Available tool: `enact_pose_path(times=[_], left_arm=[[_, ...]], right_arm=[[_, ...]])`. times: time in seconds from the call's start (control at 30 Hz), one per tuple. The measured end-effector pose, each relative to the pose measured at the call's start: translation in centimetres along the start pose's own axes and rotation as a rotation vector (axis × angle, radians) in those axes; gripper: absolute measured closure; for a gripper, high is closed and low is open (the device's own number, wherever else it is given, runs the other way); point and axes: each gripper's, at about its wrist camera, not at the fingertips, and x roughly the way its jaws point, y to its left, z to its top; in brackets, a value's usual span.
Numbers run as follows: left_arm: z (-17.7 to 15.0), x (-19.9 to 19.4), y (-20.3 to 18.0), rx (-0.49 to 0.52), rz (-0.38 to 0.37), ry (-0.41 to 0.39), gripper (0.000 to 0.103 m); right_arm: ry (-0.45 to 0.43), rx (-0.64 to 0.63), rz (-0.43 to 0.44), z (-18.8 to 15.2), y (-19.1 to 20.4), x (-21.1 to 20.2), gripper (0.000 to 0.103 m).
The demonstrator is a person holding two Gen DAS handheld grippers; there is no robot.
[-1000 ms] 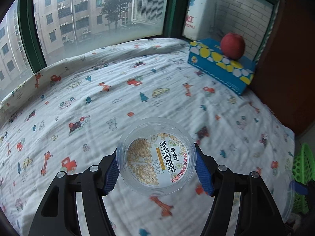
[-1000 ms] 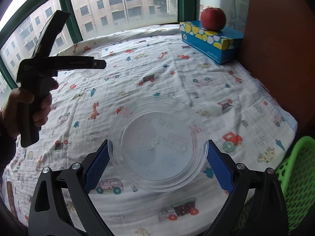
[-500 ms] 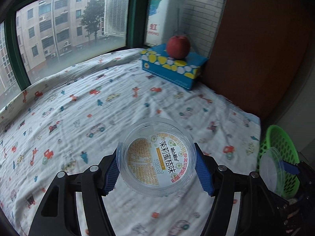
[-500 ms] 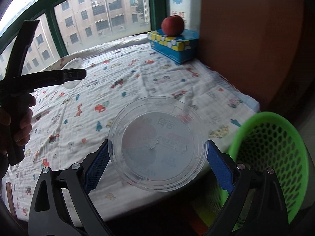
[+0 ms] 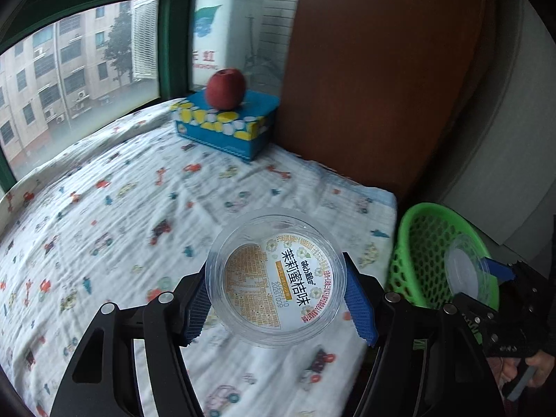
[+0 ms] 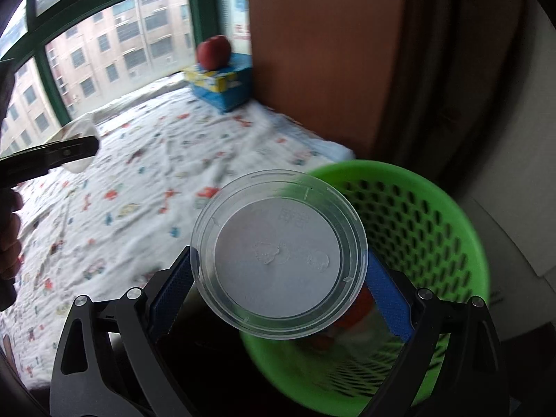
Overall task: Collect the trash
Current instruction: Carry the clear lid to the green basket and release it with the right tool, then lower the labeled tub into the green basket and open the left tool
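Both pieces of trash are in hand and nearing the bin, the lid closest.

The clear plastic lid (image 6: pixel 278 257) sits pinched flat by its rim between the wide-set blue pads of the right gripper (image 6: pixel 279 286), partly over the near rim of the green mesh wastebasket (image 6: pixel 434 229), which lies ahead and to its right; something reddish shows low inside the basket, too blurred to name. The labelled plastic cup (image 5: pixel 276 283), clamped across its sides in the left gripper (image 5: pixel 278 299), hangs above the edge of the printed bedsheet (image 5: pixel 139 201), the basket off to its right. So the right hand is nearer.
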Motion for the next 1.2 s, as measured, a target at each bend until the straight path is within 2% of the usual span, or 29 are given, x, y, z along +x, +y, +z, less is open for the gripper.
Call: enact_pose_path(times=[0.3, 0.63, 1.2], left_arm=[[0.6, 0.6, -5.0, 0.058, -0.051, 0.004, 0.038], [0.8, 1.2, -8.3, 0.092, -0.085, 0.014, 0.038], [-0.1, 3.1, -14.2, 0.163, -0.155, 0.051, 0.038]], right_arm=[[0.028, 0.106, -0.038, -1.0, -5.5, 1.1, 0.010], [0.017, 0.206, -0.039, -1.5, -8.8, 1.8, 0.008], [-0.065, 0.241, -0.085, -2.1, -10.8, -3.5, 0.008]])
